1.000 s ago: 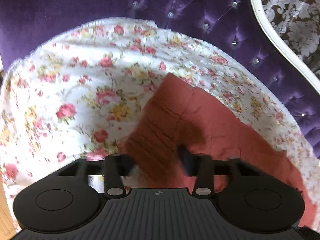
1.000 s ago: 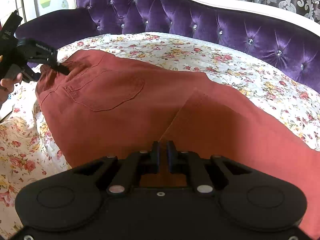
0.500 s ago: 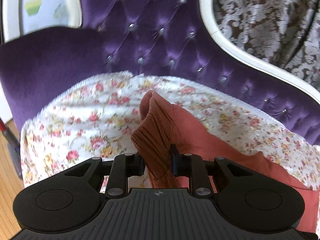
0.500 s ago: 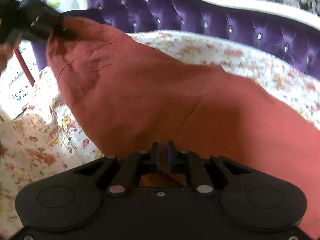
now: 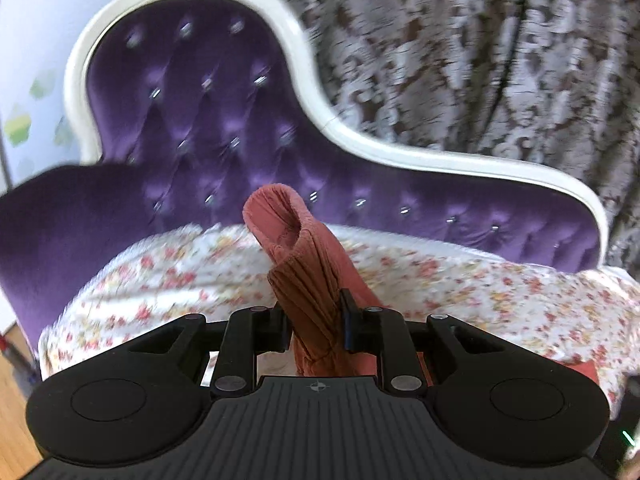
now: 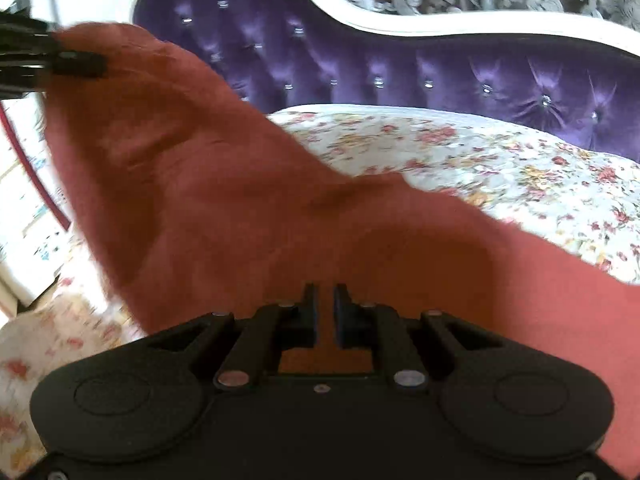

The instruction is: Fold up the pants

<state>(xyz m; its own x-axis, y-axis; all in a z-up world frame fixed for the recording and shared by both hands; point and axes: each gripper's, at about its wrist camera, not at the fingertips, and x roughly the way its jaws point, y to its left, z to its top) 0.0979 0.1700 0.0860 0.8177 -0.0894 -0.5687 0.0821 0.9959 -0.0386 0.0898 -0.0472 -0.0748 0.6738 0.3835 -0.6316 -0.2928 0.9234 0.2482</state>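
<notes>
The rust-red pants (image 6: 200, 184) hang stretched between both grippers above the floral sheet (image 6: 500, 168). My left gripper (image 5: 314, 314) is shut on a bunched, ribbed waistband edge (image 5: 280, 220) that sticks up past its fingers. That same left gripper (image 6: 76, 64) shows in the right wrist view at the upper left, lifting a corner of the cloth high. My right gripper (image 6: 325, 306) is shut on a fold of the pants close to the camera. The rest of the pants slopes down to the right over the sheet.
A purple tufted sofa back (image 5: 208, 120) with a white carved frame (image 5: 348, 136) rises behind the sheet. A patterned grey-brown curtain (image 5: 480, 60) hangs beyond it. Wooden floor (image 5: 12, 400) shows at the lower left.
My left gripper closed on the waistband and lifted it high off the sheet, tilting its view up toward the sofa back. The right gripper kept its grip while the cloth rose and stretched.
</notes>
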